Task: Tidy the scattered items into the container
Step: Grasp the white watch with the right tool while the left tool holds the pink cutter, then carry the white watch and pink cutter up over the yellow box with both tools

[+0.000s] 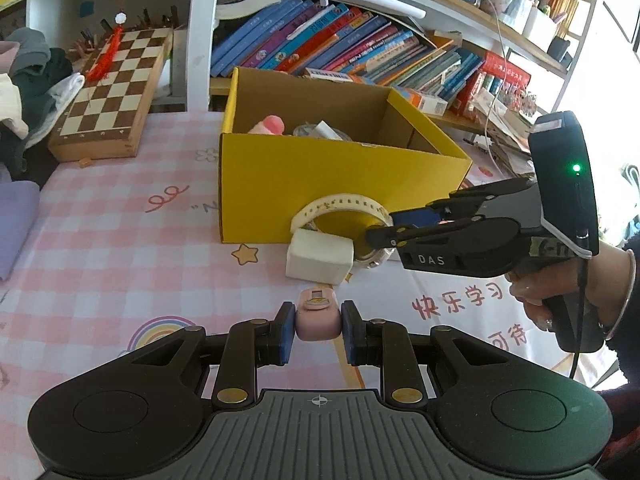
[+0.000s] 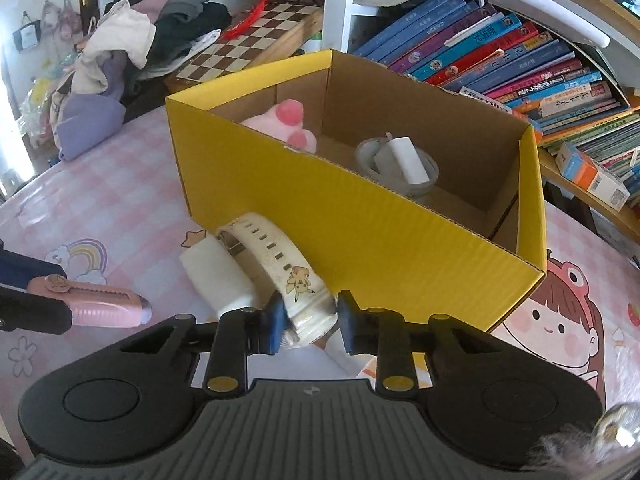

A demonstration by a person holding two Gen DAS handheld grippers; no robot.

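Worktop (image 1: 120, 240) with a pink checked cover carries a yellow box (image 1: 320, 184), open at the top, near its middle. Inside the box lie a pink plush (image 2: 288, 124) at the far end and a tape roll (image 2: 396, 168) with a white block across it. Left gripper (image 1: 318, 330) is closed on a small pink cutter (image 1: 318, 318); both blue pads press its sides, and in the right wrist view the cutter (image 2: 108, 306) sticks out level from the gripper at the left edge. Right gripper (image 2: 310, 322) is narrowed around the strap of a white watch (image 2: 276, 256); the strap sits between the pads, with the left pad against it, though contact on the right side cannot be confirmed. The watch stands just in front of the box's near wall, its strap looped upward beside a white sponge (image 1: 320, 258), which touches it. A hand (image 1: 576, 288) holds the right gripper's handle. Behind the box, a chessboard (image 1: 116, 92) and a shelf of books (image 1: 360, 48) line the back.
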